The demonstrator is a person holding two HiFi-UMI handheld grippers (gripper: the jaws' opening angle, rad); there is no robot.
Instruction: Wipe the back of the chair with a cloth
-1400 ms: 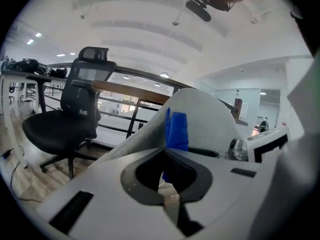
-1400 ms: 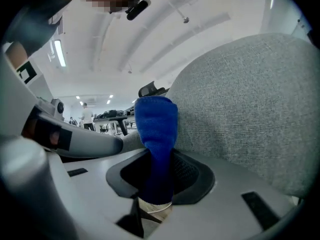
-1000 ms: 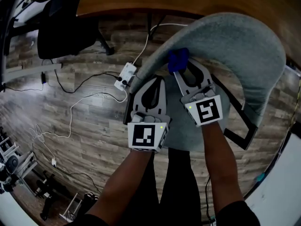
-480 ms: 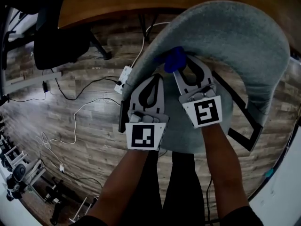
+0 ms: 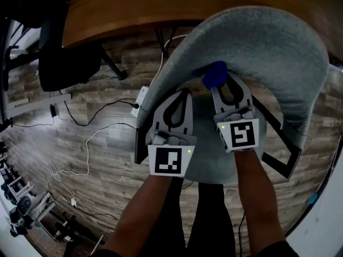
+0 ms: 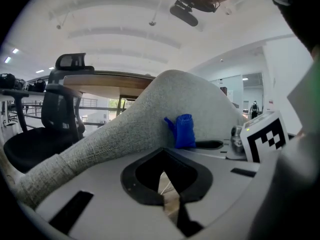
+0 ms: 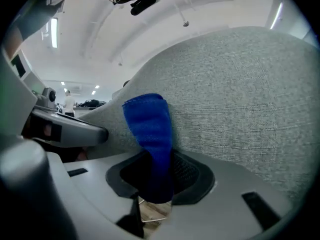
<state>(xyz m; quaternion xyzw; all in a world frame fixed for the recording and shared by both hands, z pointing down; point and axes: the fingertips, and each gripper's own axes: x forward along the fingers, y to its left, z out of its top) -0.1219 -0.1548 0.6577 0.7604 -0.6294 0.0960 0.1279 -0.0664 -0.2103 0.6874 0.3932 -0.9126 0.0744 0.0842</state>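
Note:
A grey fabric chair back [image 5: 268, 42] curves across the head view's upper right. My right gripper [image 5: 217, 79] is shut on a blue cloth [image 5: 214, 74], which presses against the inner face of the chair back [image 7: 240, 99]; in the right gripper view the blue cloth [image 7: 150, 134] stands up between the jaws. My left gripper [image 5: 179, 92] is shut with nothing held, just left of the right one, near the left edge of the chair back [image 6: 130, 129]. The left gripper view shows the blue cloth [image 6: 184, 131] against the fabric.
A wooden desk [image 5: 139, 9] lies beyond the chair. A black office chair [image 5: 69, 58] stands at the upper left. A white power strip [image 5: 141, 98] and cables [image 5: 96, 133] lie on the wood floor. The chair's black frame [image 5: 284, 149] runs at the right.
The right gripper with the blue cloth has moved rightward along the chair back. The left gripper has stayed close beside it, and the head view has shifted a little.

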